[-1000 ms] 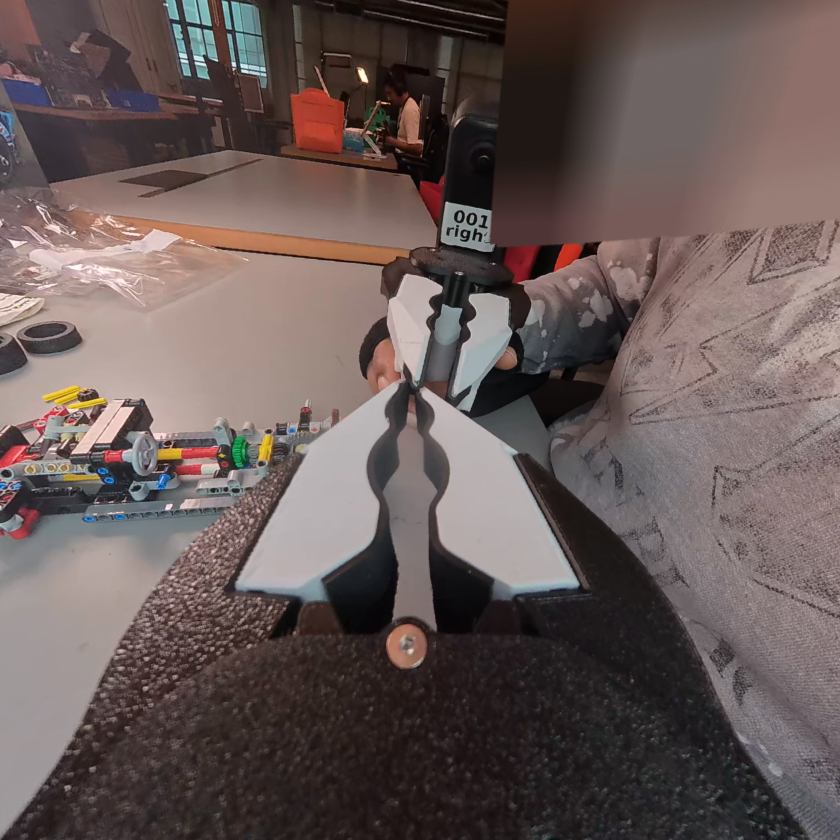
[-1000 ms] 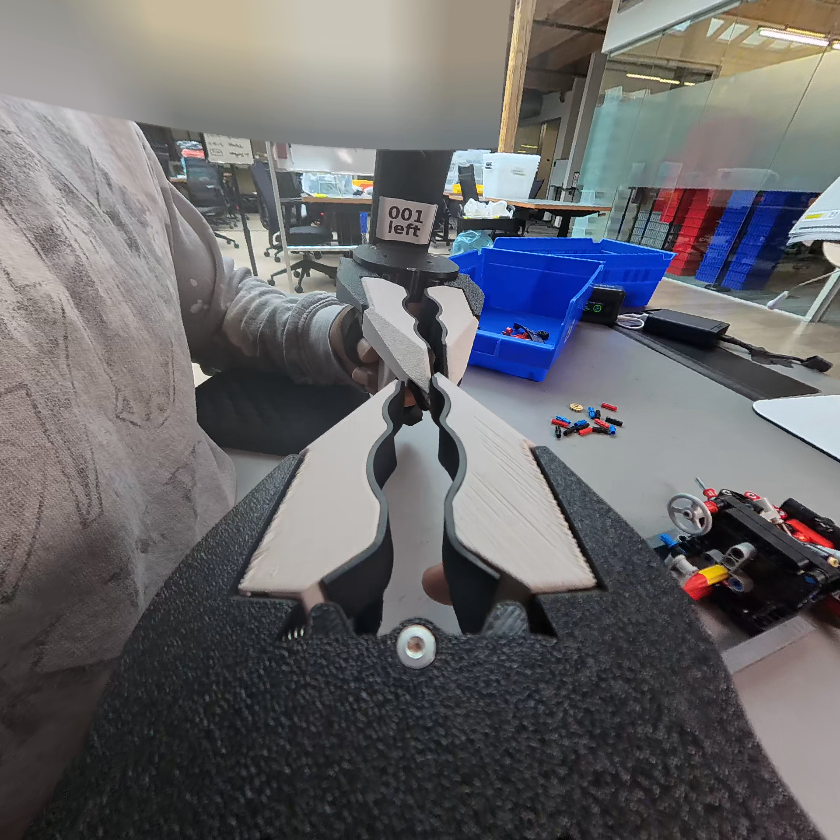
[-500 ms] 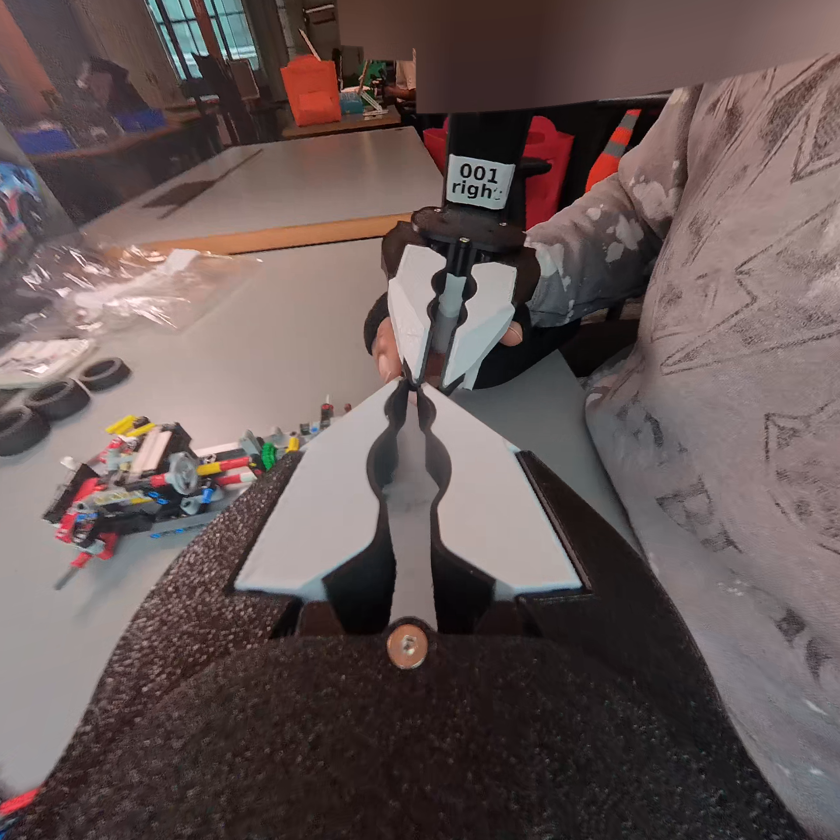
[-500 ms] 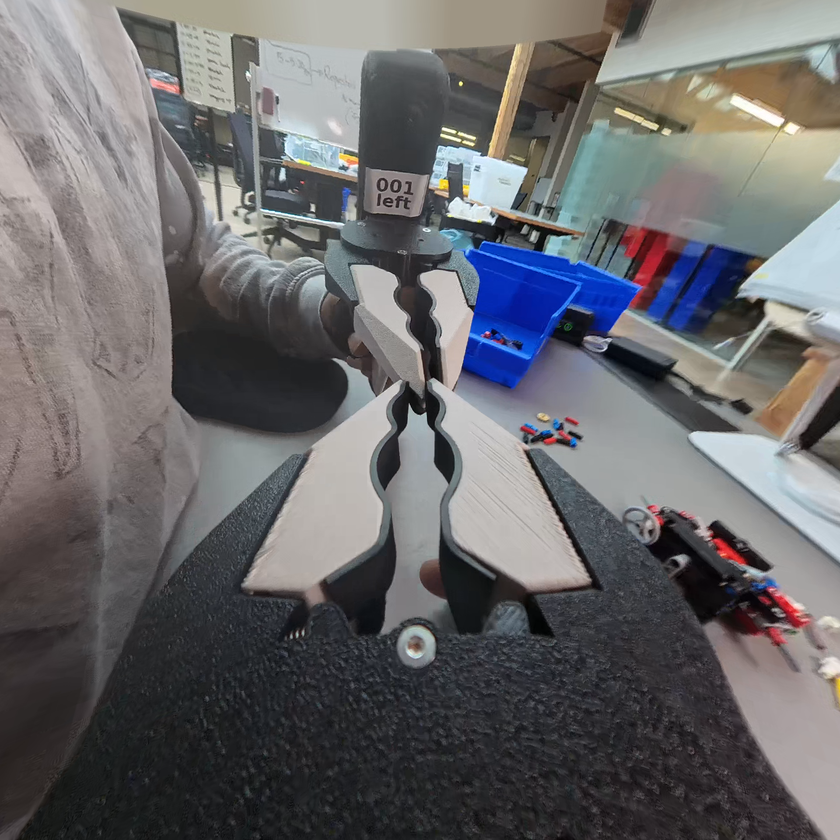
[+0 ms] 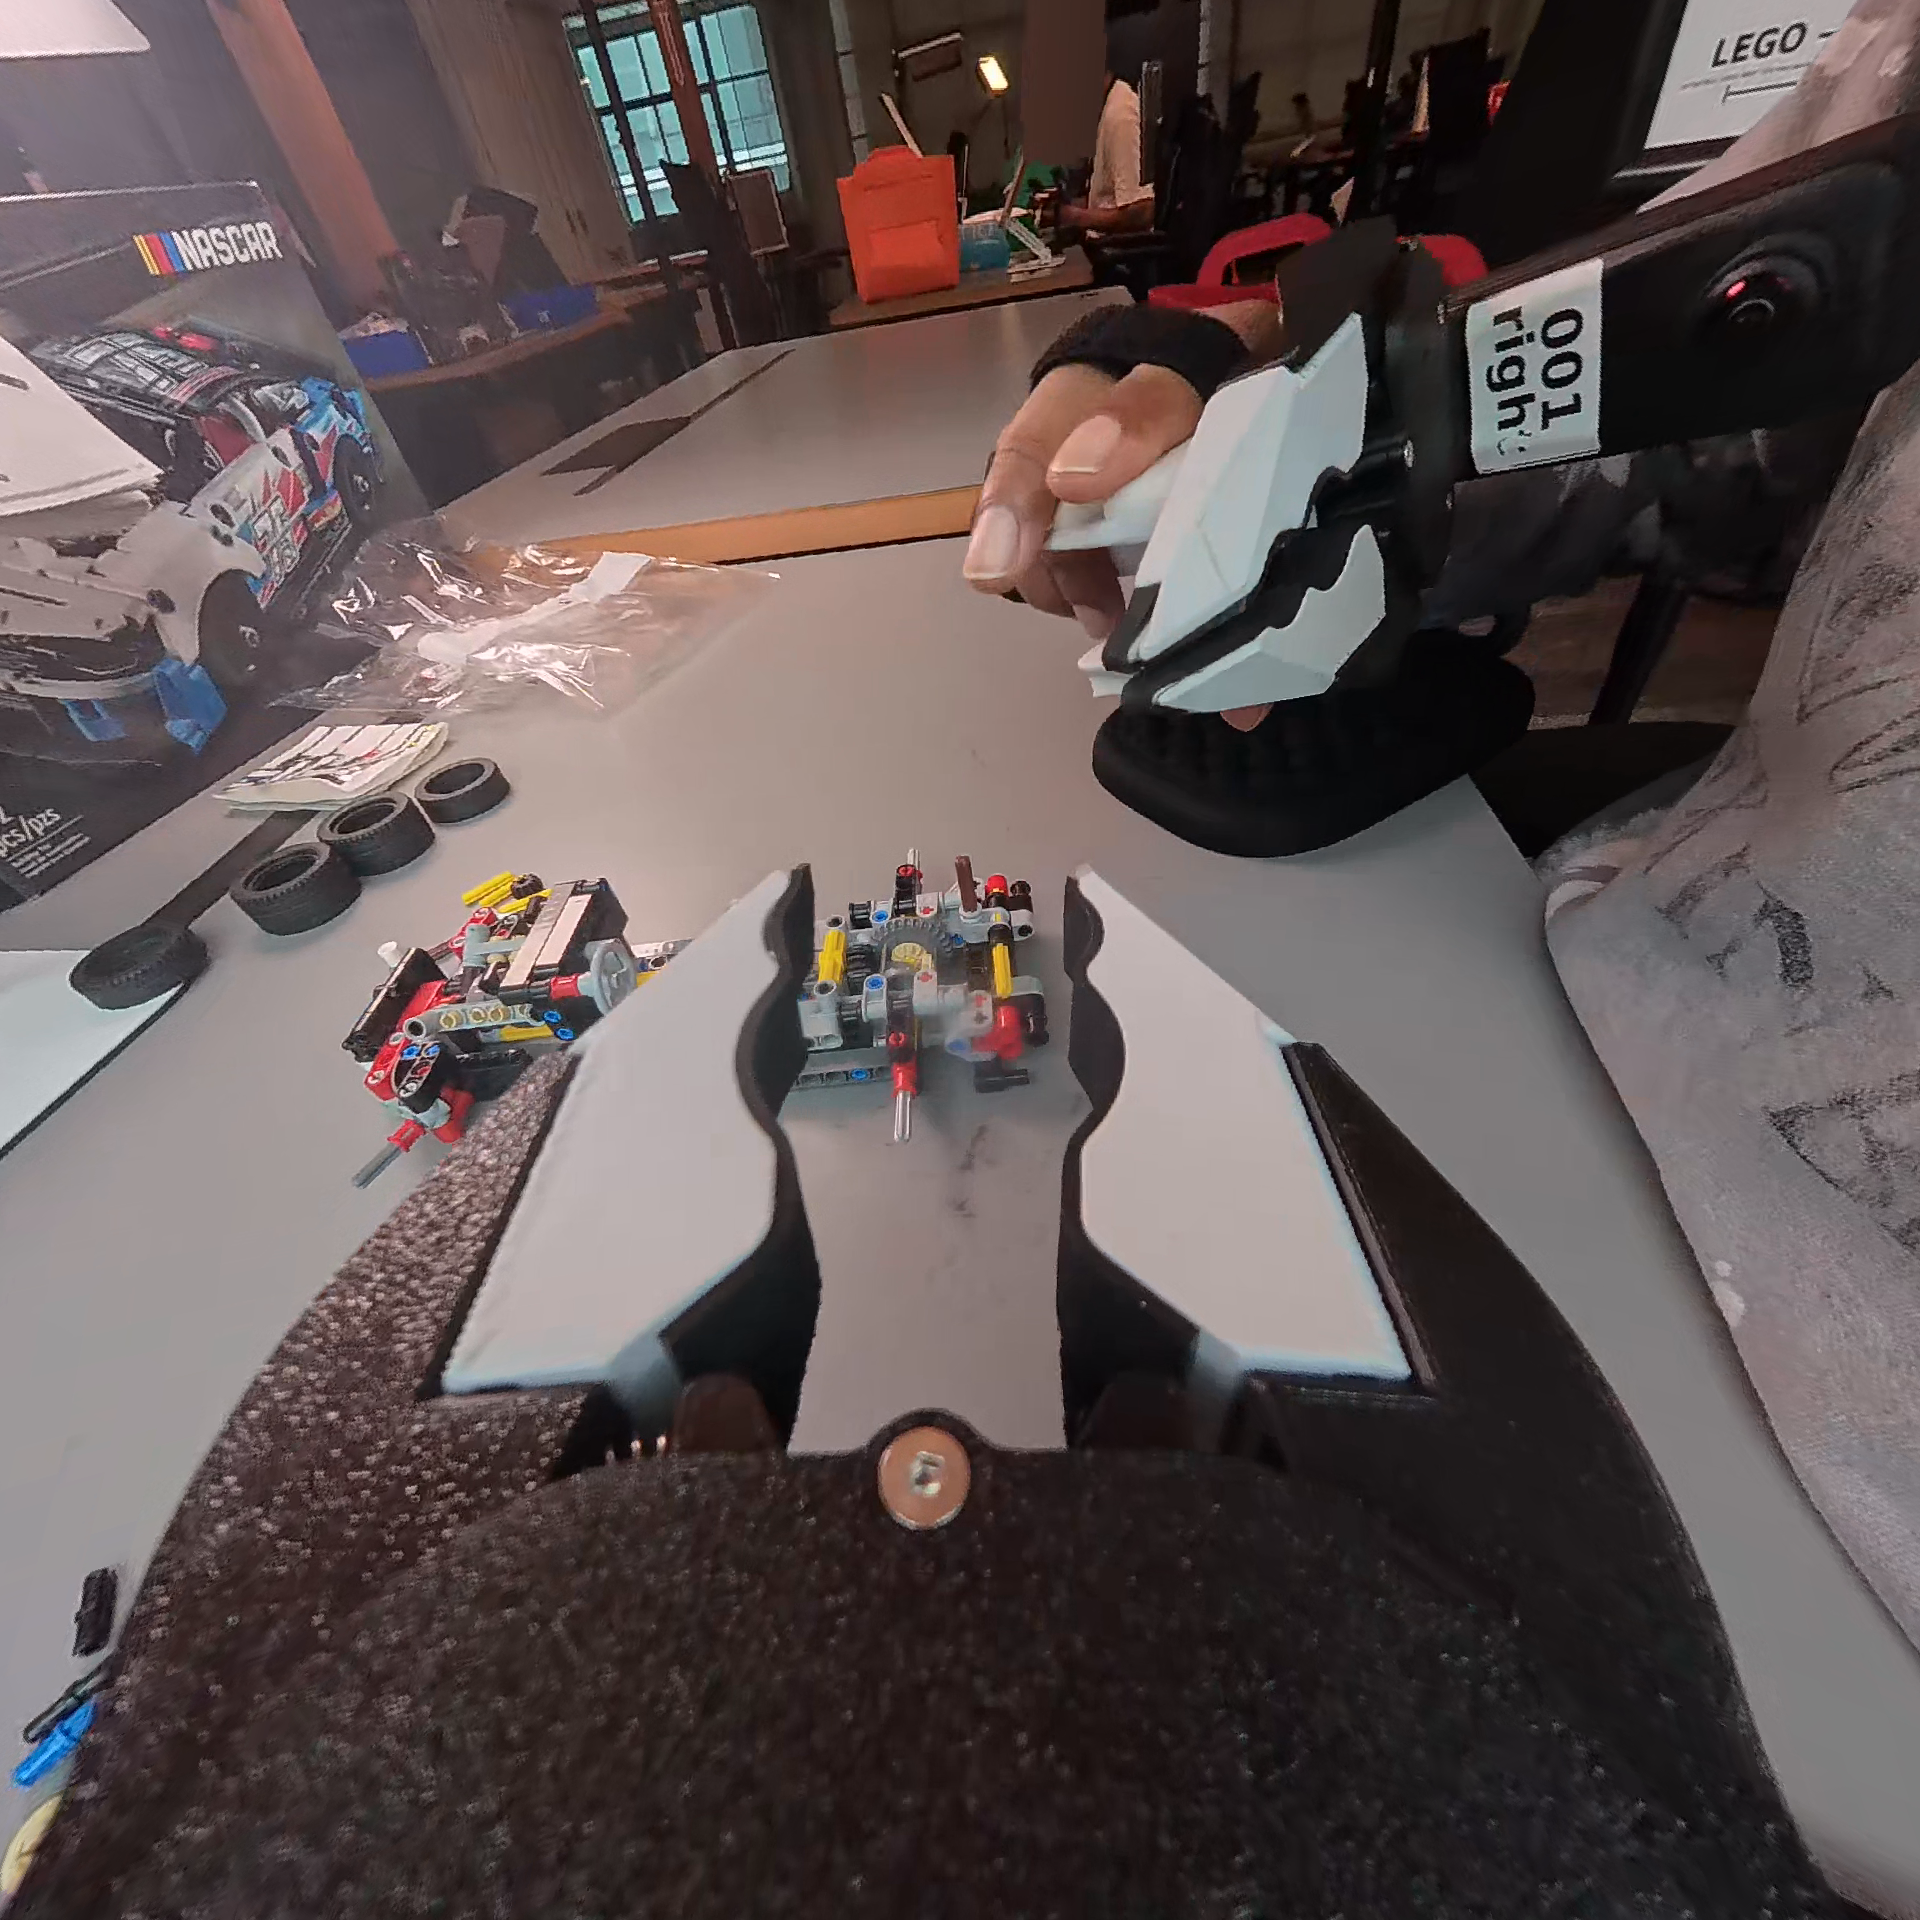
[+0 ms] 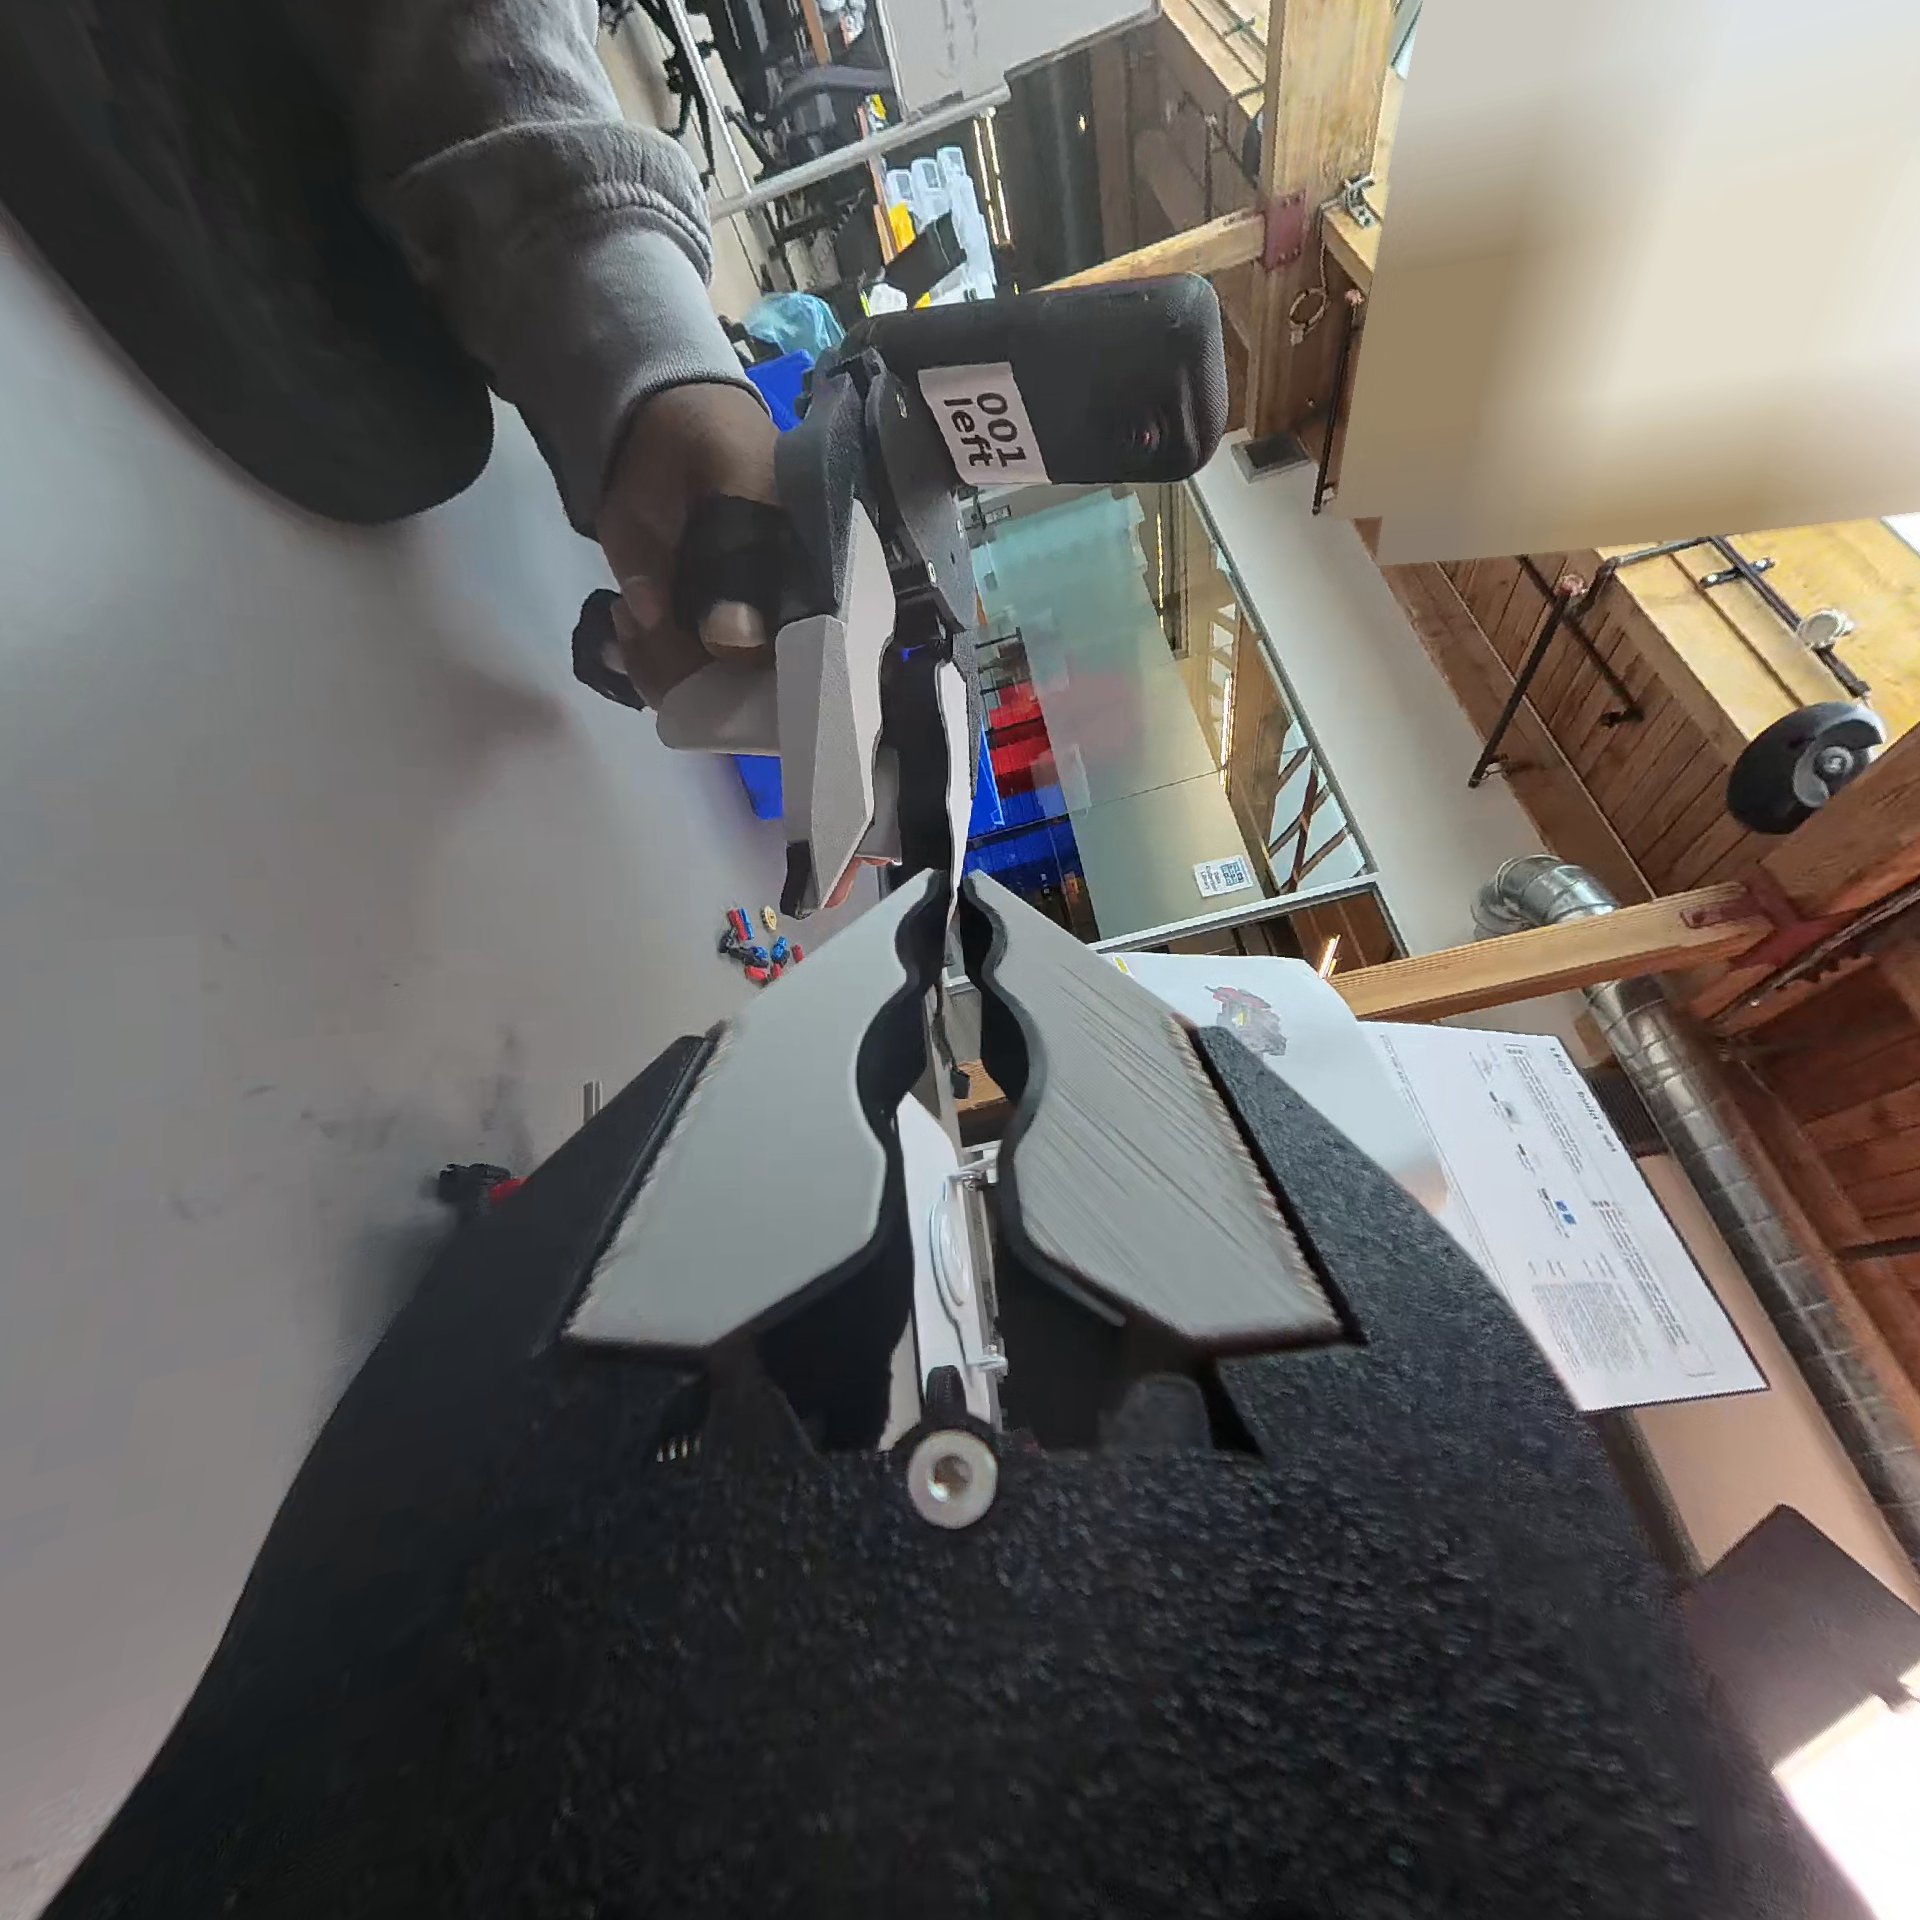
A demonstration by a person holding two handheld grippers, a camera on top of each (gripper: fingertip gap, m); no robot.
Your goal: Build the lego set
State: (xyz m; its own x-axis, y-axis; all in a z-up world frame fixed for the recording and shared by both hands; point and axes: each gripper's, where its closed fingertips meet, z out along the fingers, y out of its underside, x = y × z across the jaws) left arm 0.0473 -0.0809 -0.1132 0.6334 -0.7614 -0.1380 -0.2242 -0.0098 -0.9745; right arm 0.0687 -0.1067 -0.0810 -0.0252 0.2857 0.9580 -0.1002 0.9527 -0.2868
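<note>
Grey-faced, black-edged fingers of the left claw stand wide apart over the bench, holding nothing.

Between the spread tips, resting on the bench: the lego chassis, grey beams with yellow, red and black pins, a gear on top, a metal axle jutting toward the camera. Its other end, red and black, shows left of the left finger.

Farther left on the bench: four loose black tyres in a curved row; a sticker sheet beside them; crumpled clear plastic bags; the set's box, upright.

Right claw, upper right, raised off the bench, fingers drawn together at the tips, nothing seen between them. From its own view, the right claw shows tips nearly touching; beyond, small loose pins on the bench and printed paper sheets.
</note>
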